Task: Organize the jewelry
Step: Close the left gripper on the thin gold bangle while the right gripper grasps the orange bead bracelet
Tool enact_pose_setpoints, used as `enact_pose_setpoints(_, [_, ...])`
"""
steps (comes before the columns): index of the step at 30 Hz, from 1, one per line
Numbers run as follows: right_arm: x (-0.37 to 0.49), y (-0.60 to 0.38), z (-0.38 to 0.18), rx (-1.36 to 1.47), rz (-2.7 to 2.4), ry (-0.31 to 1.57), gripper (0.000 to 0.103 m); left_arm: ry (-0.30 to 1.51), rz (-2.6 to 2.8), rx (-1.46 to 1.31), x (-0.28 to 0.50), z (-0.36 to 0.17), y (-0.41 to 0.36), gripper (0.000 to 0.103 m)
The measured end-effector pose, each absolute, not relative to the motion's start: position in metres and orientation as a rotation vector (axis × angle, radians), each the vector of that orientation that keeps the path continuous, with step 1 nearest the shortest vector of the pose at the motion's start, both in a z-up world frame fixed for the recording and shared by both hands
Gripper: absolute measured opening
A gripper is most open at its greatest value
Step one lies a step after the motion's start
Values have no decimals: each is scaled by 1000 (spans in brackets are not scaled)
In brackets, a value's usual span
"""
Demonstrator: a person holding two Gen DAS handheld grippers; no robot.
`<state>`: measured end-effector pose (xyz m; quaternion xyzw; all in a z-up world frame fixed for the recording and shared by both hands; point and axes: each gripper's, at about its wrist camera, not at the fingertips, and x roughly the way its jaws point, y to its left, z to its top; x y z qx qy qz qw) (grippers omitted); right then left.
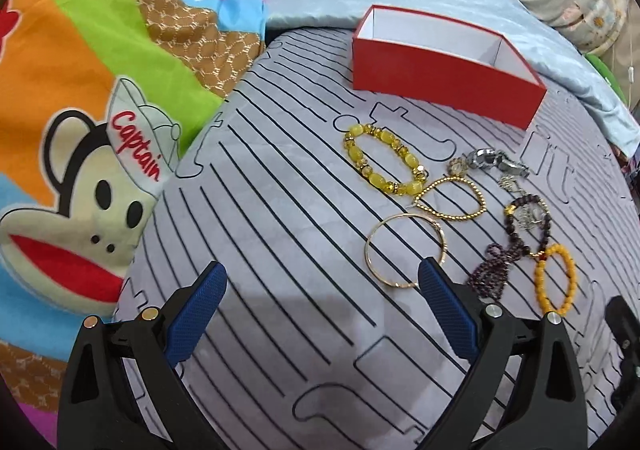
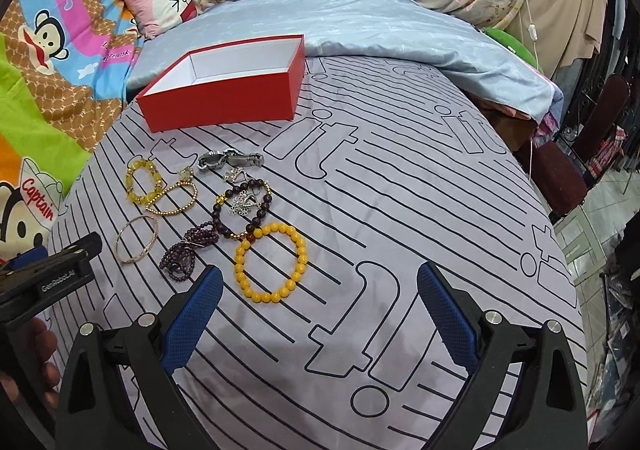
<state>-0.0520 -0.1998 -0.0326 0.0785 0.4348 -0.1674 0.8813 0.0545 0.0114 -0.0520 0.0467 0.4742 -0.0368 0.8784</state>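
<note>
"Captain" in red script on the hat of a cartoon monkey printed on the bright multicoloured blanket [image 1: 100,138], lying left of the bed. "GenRobot.AI" in small white letters on the black body of the left gripper [image 2: 60,270], seen from the right wrist view. Large outlined letters reading "it" on the grey striped bedsheet [image 2: 400,210].

Open rectangular red cardboard box with a white lining [image 1: 444,66], standing on the sheet at the far side, against a pale blue quilt [image 2: 380,30]; nothing visible inside.

Jewelry loose on the sheet in front of the box: yellow glass-bead bracelet [image 1: 382,160], touching a gold small-bead teardrop loop [image 1: 450,199]; thin gold bangle [image 1: 404,250] just beside the loop; silver metal-link watch [image 2: 231,161] nearest the box; dark purple beaded strands [image 2: 208,238] with a small silver flower piece on top; orange-yellow round-bead bracelet [image 2: 270,262] touching the purple strands.

Left gripper [image 1: 320,282] spread wide, grasping nothing, its right finger over the bangle's edge. Right gripper [image 2: 318,286] likewise released, blue pads wide apart above the sheet, the orange-yellow bracelet just ahead of its left finger.
</note>
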Motion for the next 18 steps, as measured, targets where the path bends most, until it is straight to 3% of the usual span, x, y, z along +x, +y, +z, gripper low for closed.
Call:
enact_pose_setpoints(5, [-49,-201,-37,167,-345,916,95,1002,-77,91,67,-65,11,93])
enact_pose_setpoints(10, [-44,-203,-42,172,-339,929,95,1017,-111,105,72,-75,4,75])
enact_pose_setpoints(18, [-34,-206,-53,175,-329,955,79,1024,-165,90,76,-84,-5,47])
